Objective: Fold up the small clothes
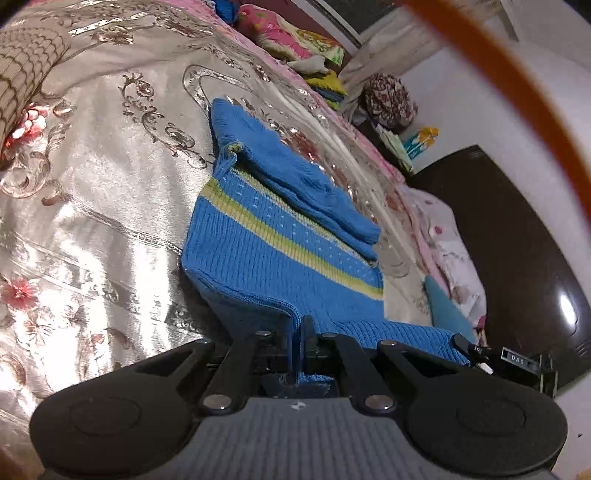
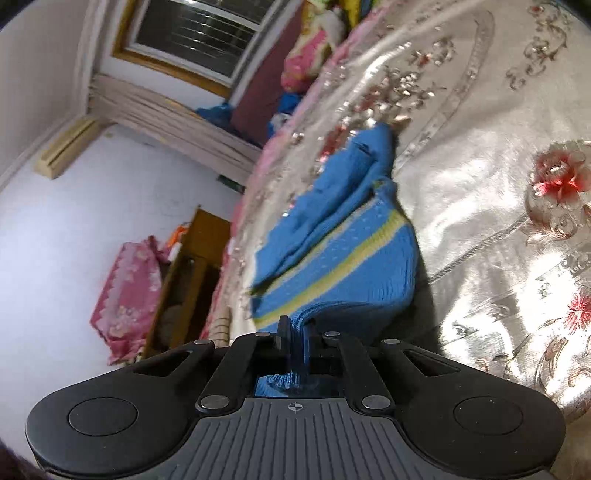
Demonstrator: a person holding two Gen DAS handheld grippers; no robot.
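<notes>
Blue knit fills the space ahead of both my grippers: a small striped sweater (image 1: 280, 254) lying on the satin floral bedspread (image 1: 92, 206). My left gripper (image 1: 295, 325) has its two fingers pressed together on the ribbed hem of the sweater, with a bunch of the knit pushed through behind the fingers. From there the garment stretches away from me, its yellow-green stripes (image 1: 258, 221) crossing the body just beyond the fingertips, and a plain blue sleeve (image 1: 295, 173) is folded over the body farther out and to the right.

My right gripper (image 2: 295, 328) is likewise clamped on the hem of the sweater (image 2: 343, 258), knit gathered between the closed fingers. Past its tips the stripes (image 2: 332, 266) run away up and to the right, with the folded sleeve (image 2: 332, 199) lying to the left of them. To the right of this gripper the bedspread (image 2: 498, 221) shines under the light; far ahead a window (image 2: 195, 33) shows above pale curtains (image 2: 173, 118).
</notes>
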